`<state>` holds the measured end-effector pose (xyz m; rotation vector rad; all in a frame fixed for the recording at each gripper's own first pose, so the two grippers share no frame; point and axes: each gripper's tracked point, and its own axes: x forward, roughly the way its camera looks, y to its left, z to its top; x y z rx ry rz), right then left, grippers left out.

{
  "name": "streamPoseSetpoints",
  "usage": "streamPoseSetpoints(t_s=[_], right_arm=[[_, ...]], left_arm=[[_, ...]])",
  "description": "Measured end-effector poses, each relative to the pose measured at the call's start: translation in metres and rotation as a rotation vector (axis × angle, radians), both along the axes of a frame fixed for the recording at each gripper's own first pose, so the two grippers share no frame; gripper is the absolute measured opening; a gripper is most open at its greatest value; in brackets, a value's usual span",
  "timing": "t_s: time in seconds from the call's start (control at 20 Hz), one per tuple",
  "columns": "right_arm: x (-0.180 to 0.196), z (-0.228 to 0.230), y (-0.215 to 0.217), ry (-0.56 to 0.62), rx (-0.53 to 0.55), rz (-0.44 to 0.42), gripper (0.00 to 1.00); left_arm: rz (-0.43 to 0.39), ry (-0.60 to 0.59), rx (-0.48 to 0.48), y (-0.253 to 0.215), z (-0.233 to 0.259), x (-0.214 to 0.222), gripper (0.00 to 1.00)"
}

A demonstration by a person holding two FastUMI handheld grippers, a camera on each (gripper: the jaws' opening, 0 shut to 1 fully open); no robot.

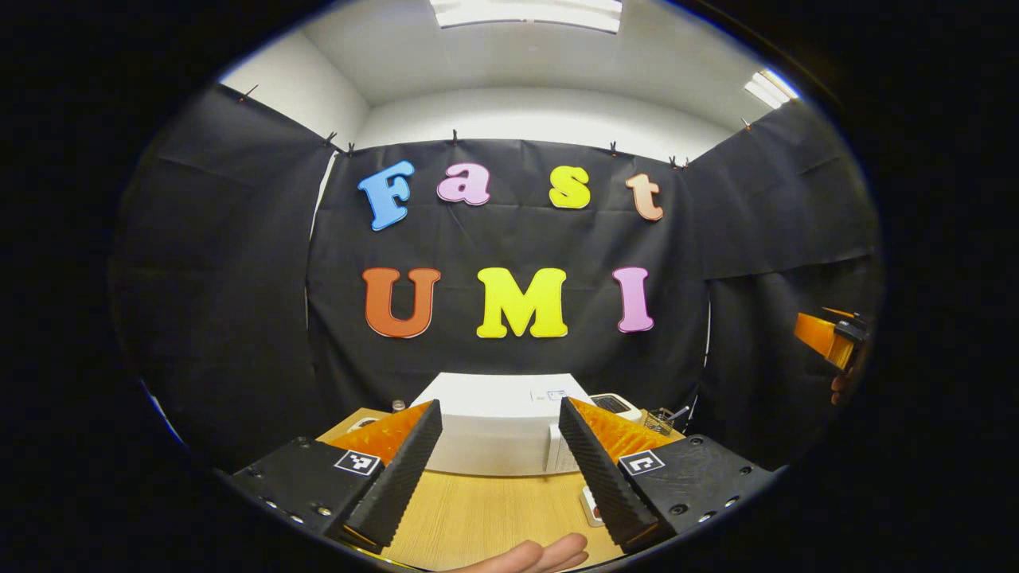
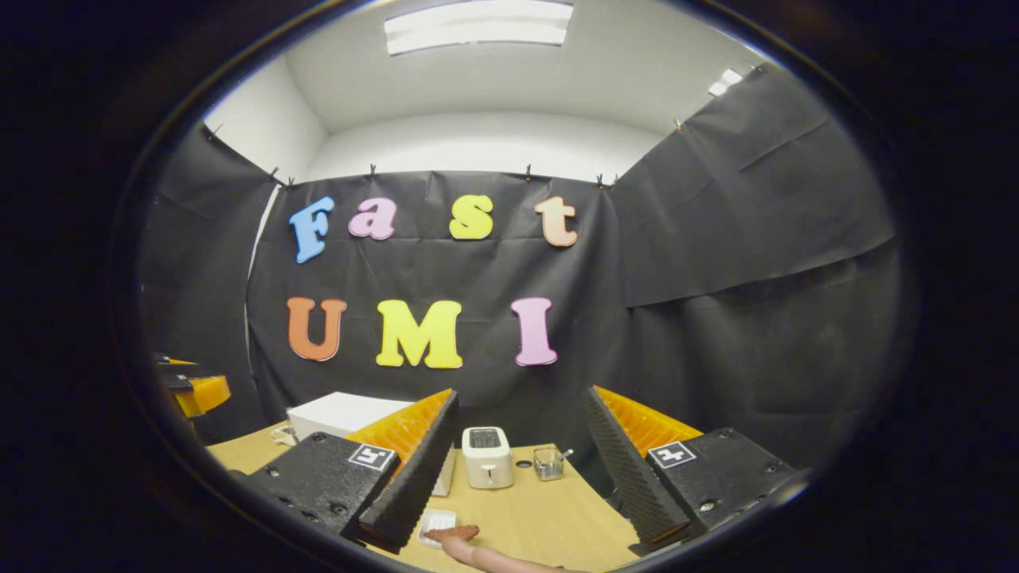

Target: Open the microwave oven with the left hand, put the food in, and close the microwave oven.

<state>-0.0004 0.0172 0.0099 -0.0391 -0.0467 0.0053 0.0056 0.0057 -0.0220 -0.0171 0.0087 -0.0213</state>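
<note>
White microwave oven [image 1: 495, 422], pale wood-grain table [image 1: 478, 517], white toaster [image 2: 487, 457].

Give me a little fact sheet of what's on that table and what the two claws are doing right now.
Table: light wood
Microwave: white, door shut
Toaster: white, right of microwave
Small clear cup: beside toaster
Food: brown piece on a small white tray
Left gripper: open, facing microwave, holding nothing
Right gripper: open, holding nothing

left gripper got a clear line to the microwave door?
Probably yes. The left gripper is open and faces the white microwave head-on across bare table. Nothing stands between them, though the door handle isn't clear to see.
</note>
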Motion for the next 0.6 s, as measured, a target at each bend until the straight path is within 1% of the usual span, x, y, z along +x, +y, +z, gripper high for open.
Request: streamPoseSetpoints(t_s=[0.15,0.2,0.3,0.35,0.4,0.45,0.6], right_arm=[[0.004,-0.007,0.001,0.008,0.008,0.008,1.0],[0.005,-0.01,0.002,0.012,0.014,0.015,0.9],[0.009,-0.014,0.003,0.016,0.021,0.03,0.9],[0.011,-0.017,0.002,0.016,0.023,0.033,0.9],[0.014,-0.019,0.0,0.016,0.022,0.032,1.0],[0.017,-0.021,-0.001,0.016,0.02,0.03,1.0],[0.027,-0.028,-0.007,0.026,0.015,0.014,1.0]], left_arm=[[0.007,0.012,-0.001,-0.003,-0.013,0.013,0.93],[0.005,0.023,-0.009,-0.005,-0.021,0.018,0.93],[-0.016,0.029,-0.018,-0.013,-0.033,0.032,0.93],[-0.032,0.025,-0.012,-0.019,-0.039,0.04,0.84],[-0.033,0.021,-0.008,-0.021,-0.047,0.048,0.93],[-0.041,0.03,-0.007,-0.025,-0.059,0.057,0.93],[-0.105,0.075,-0.013,-0.05,-0.092,0.085,0.93]])
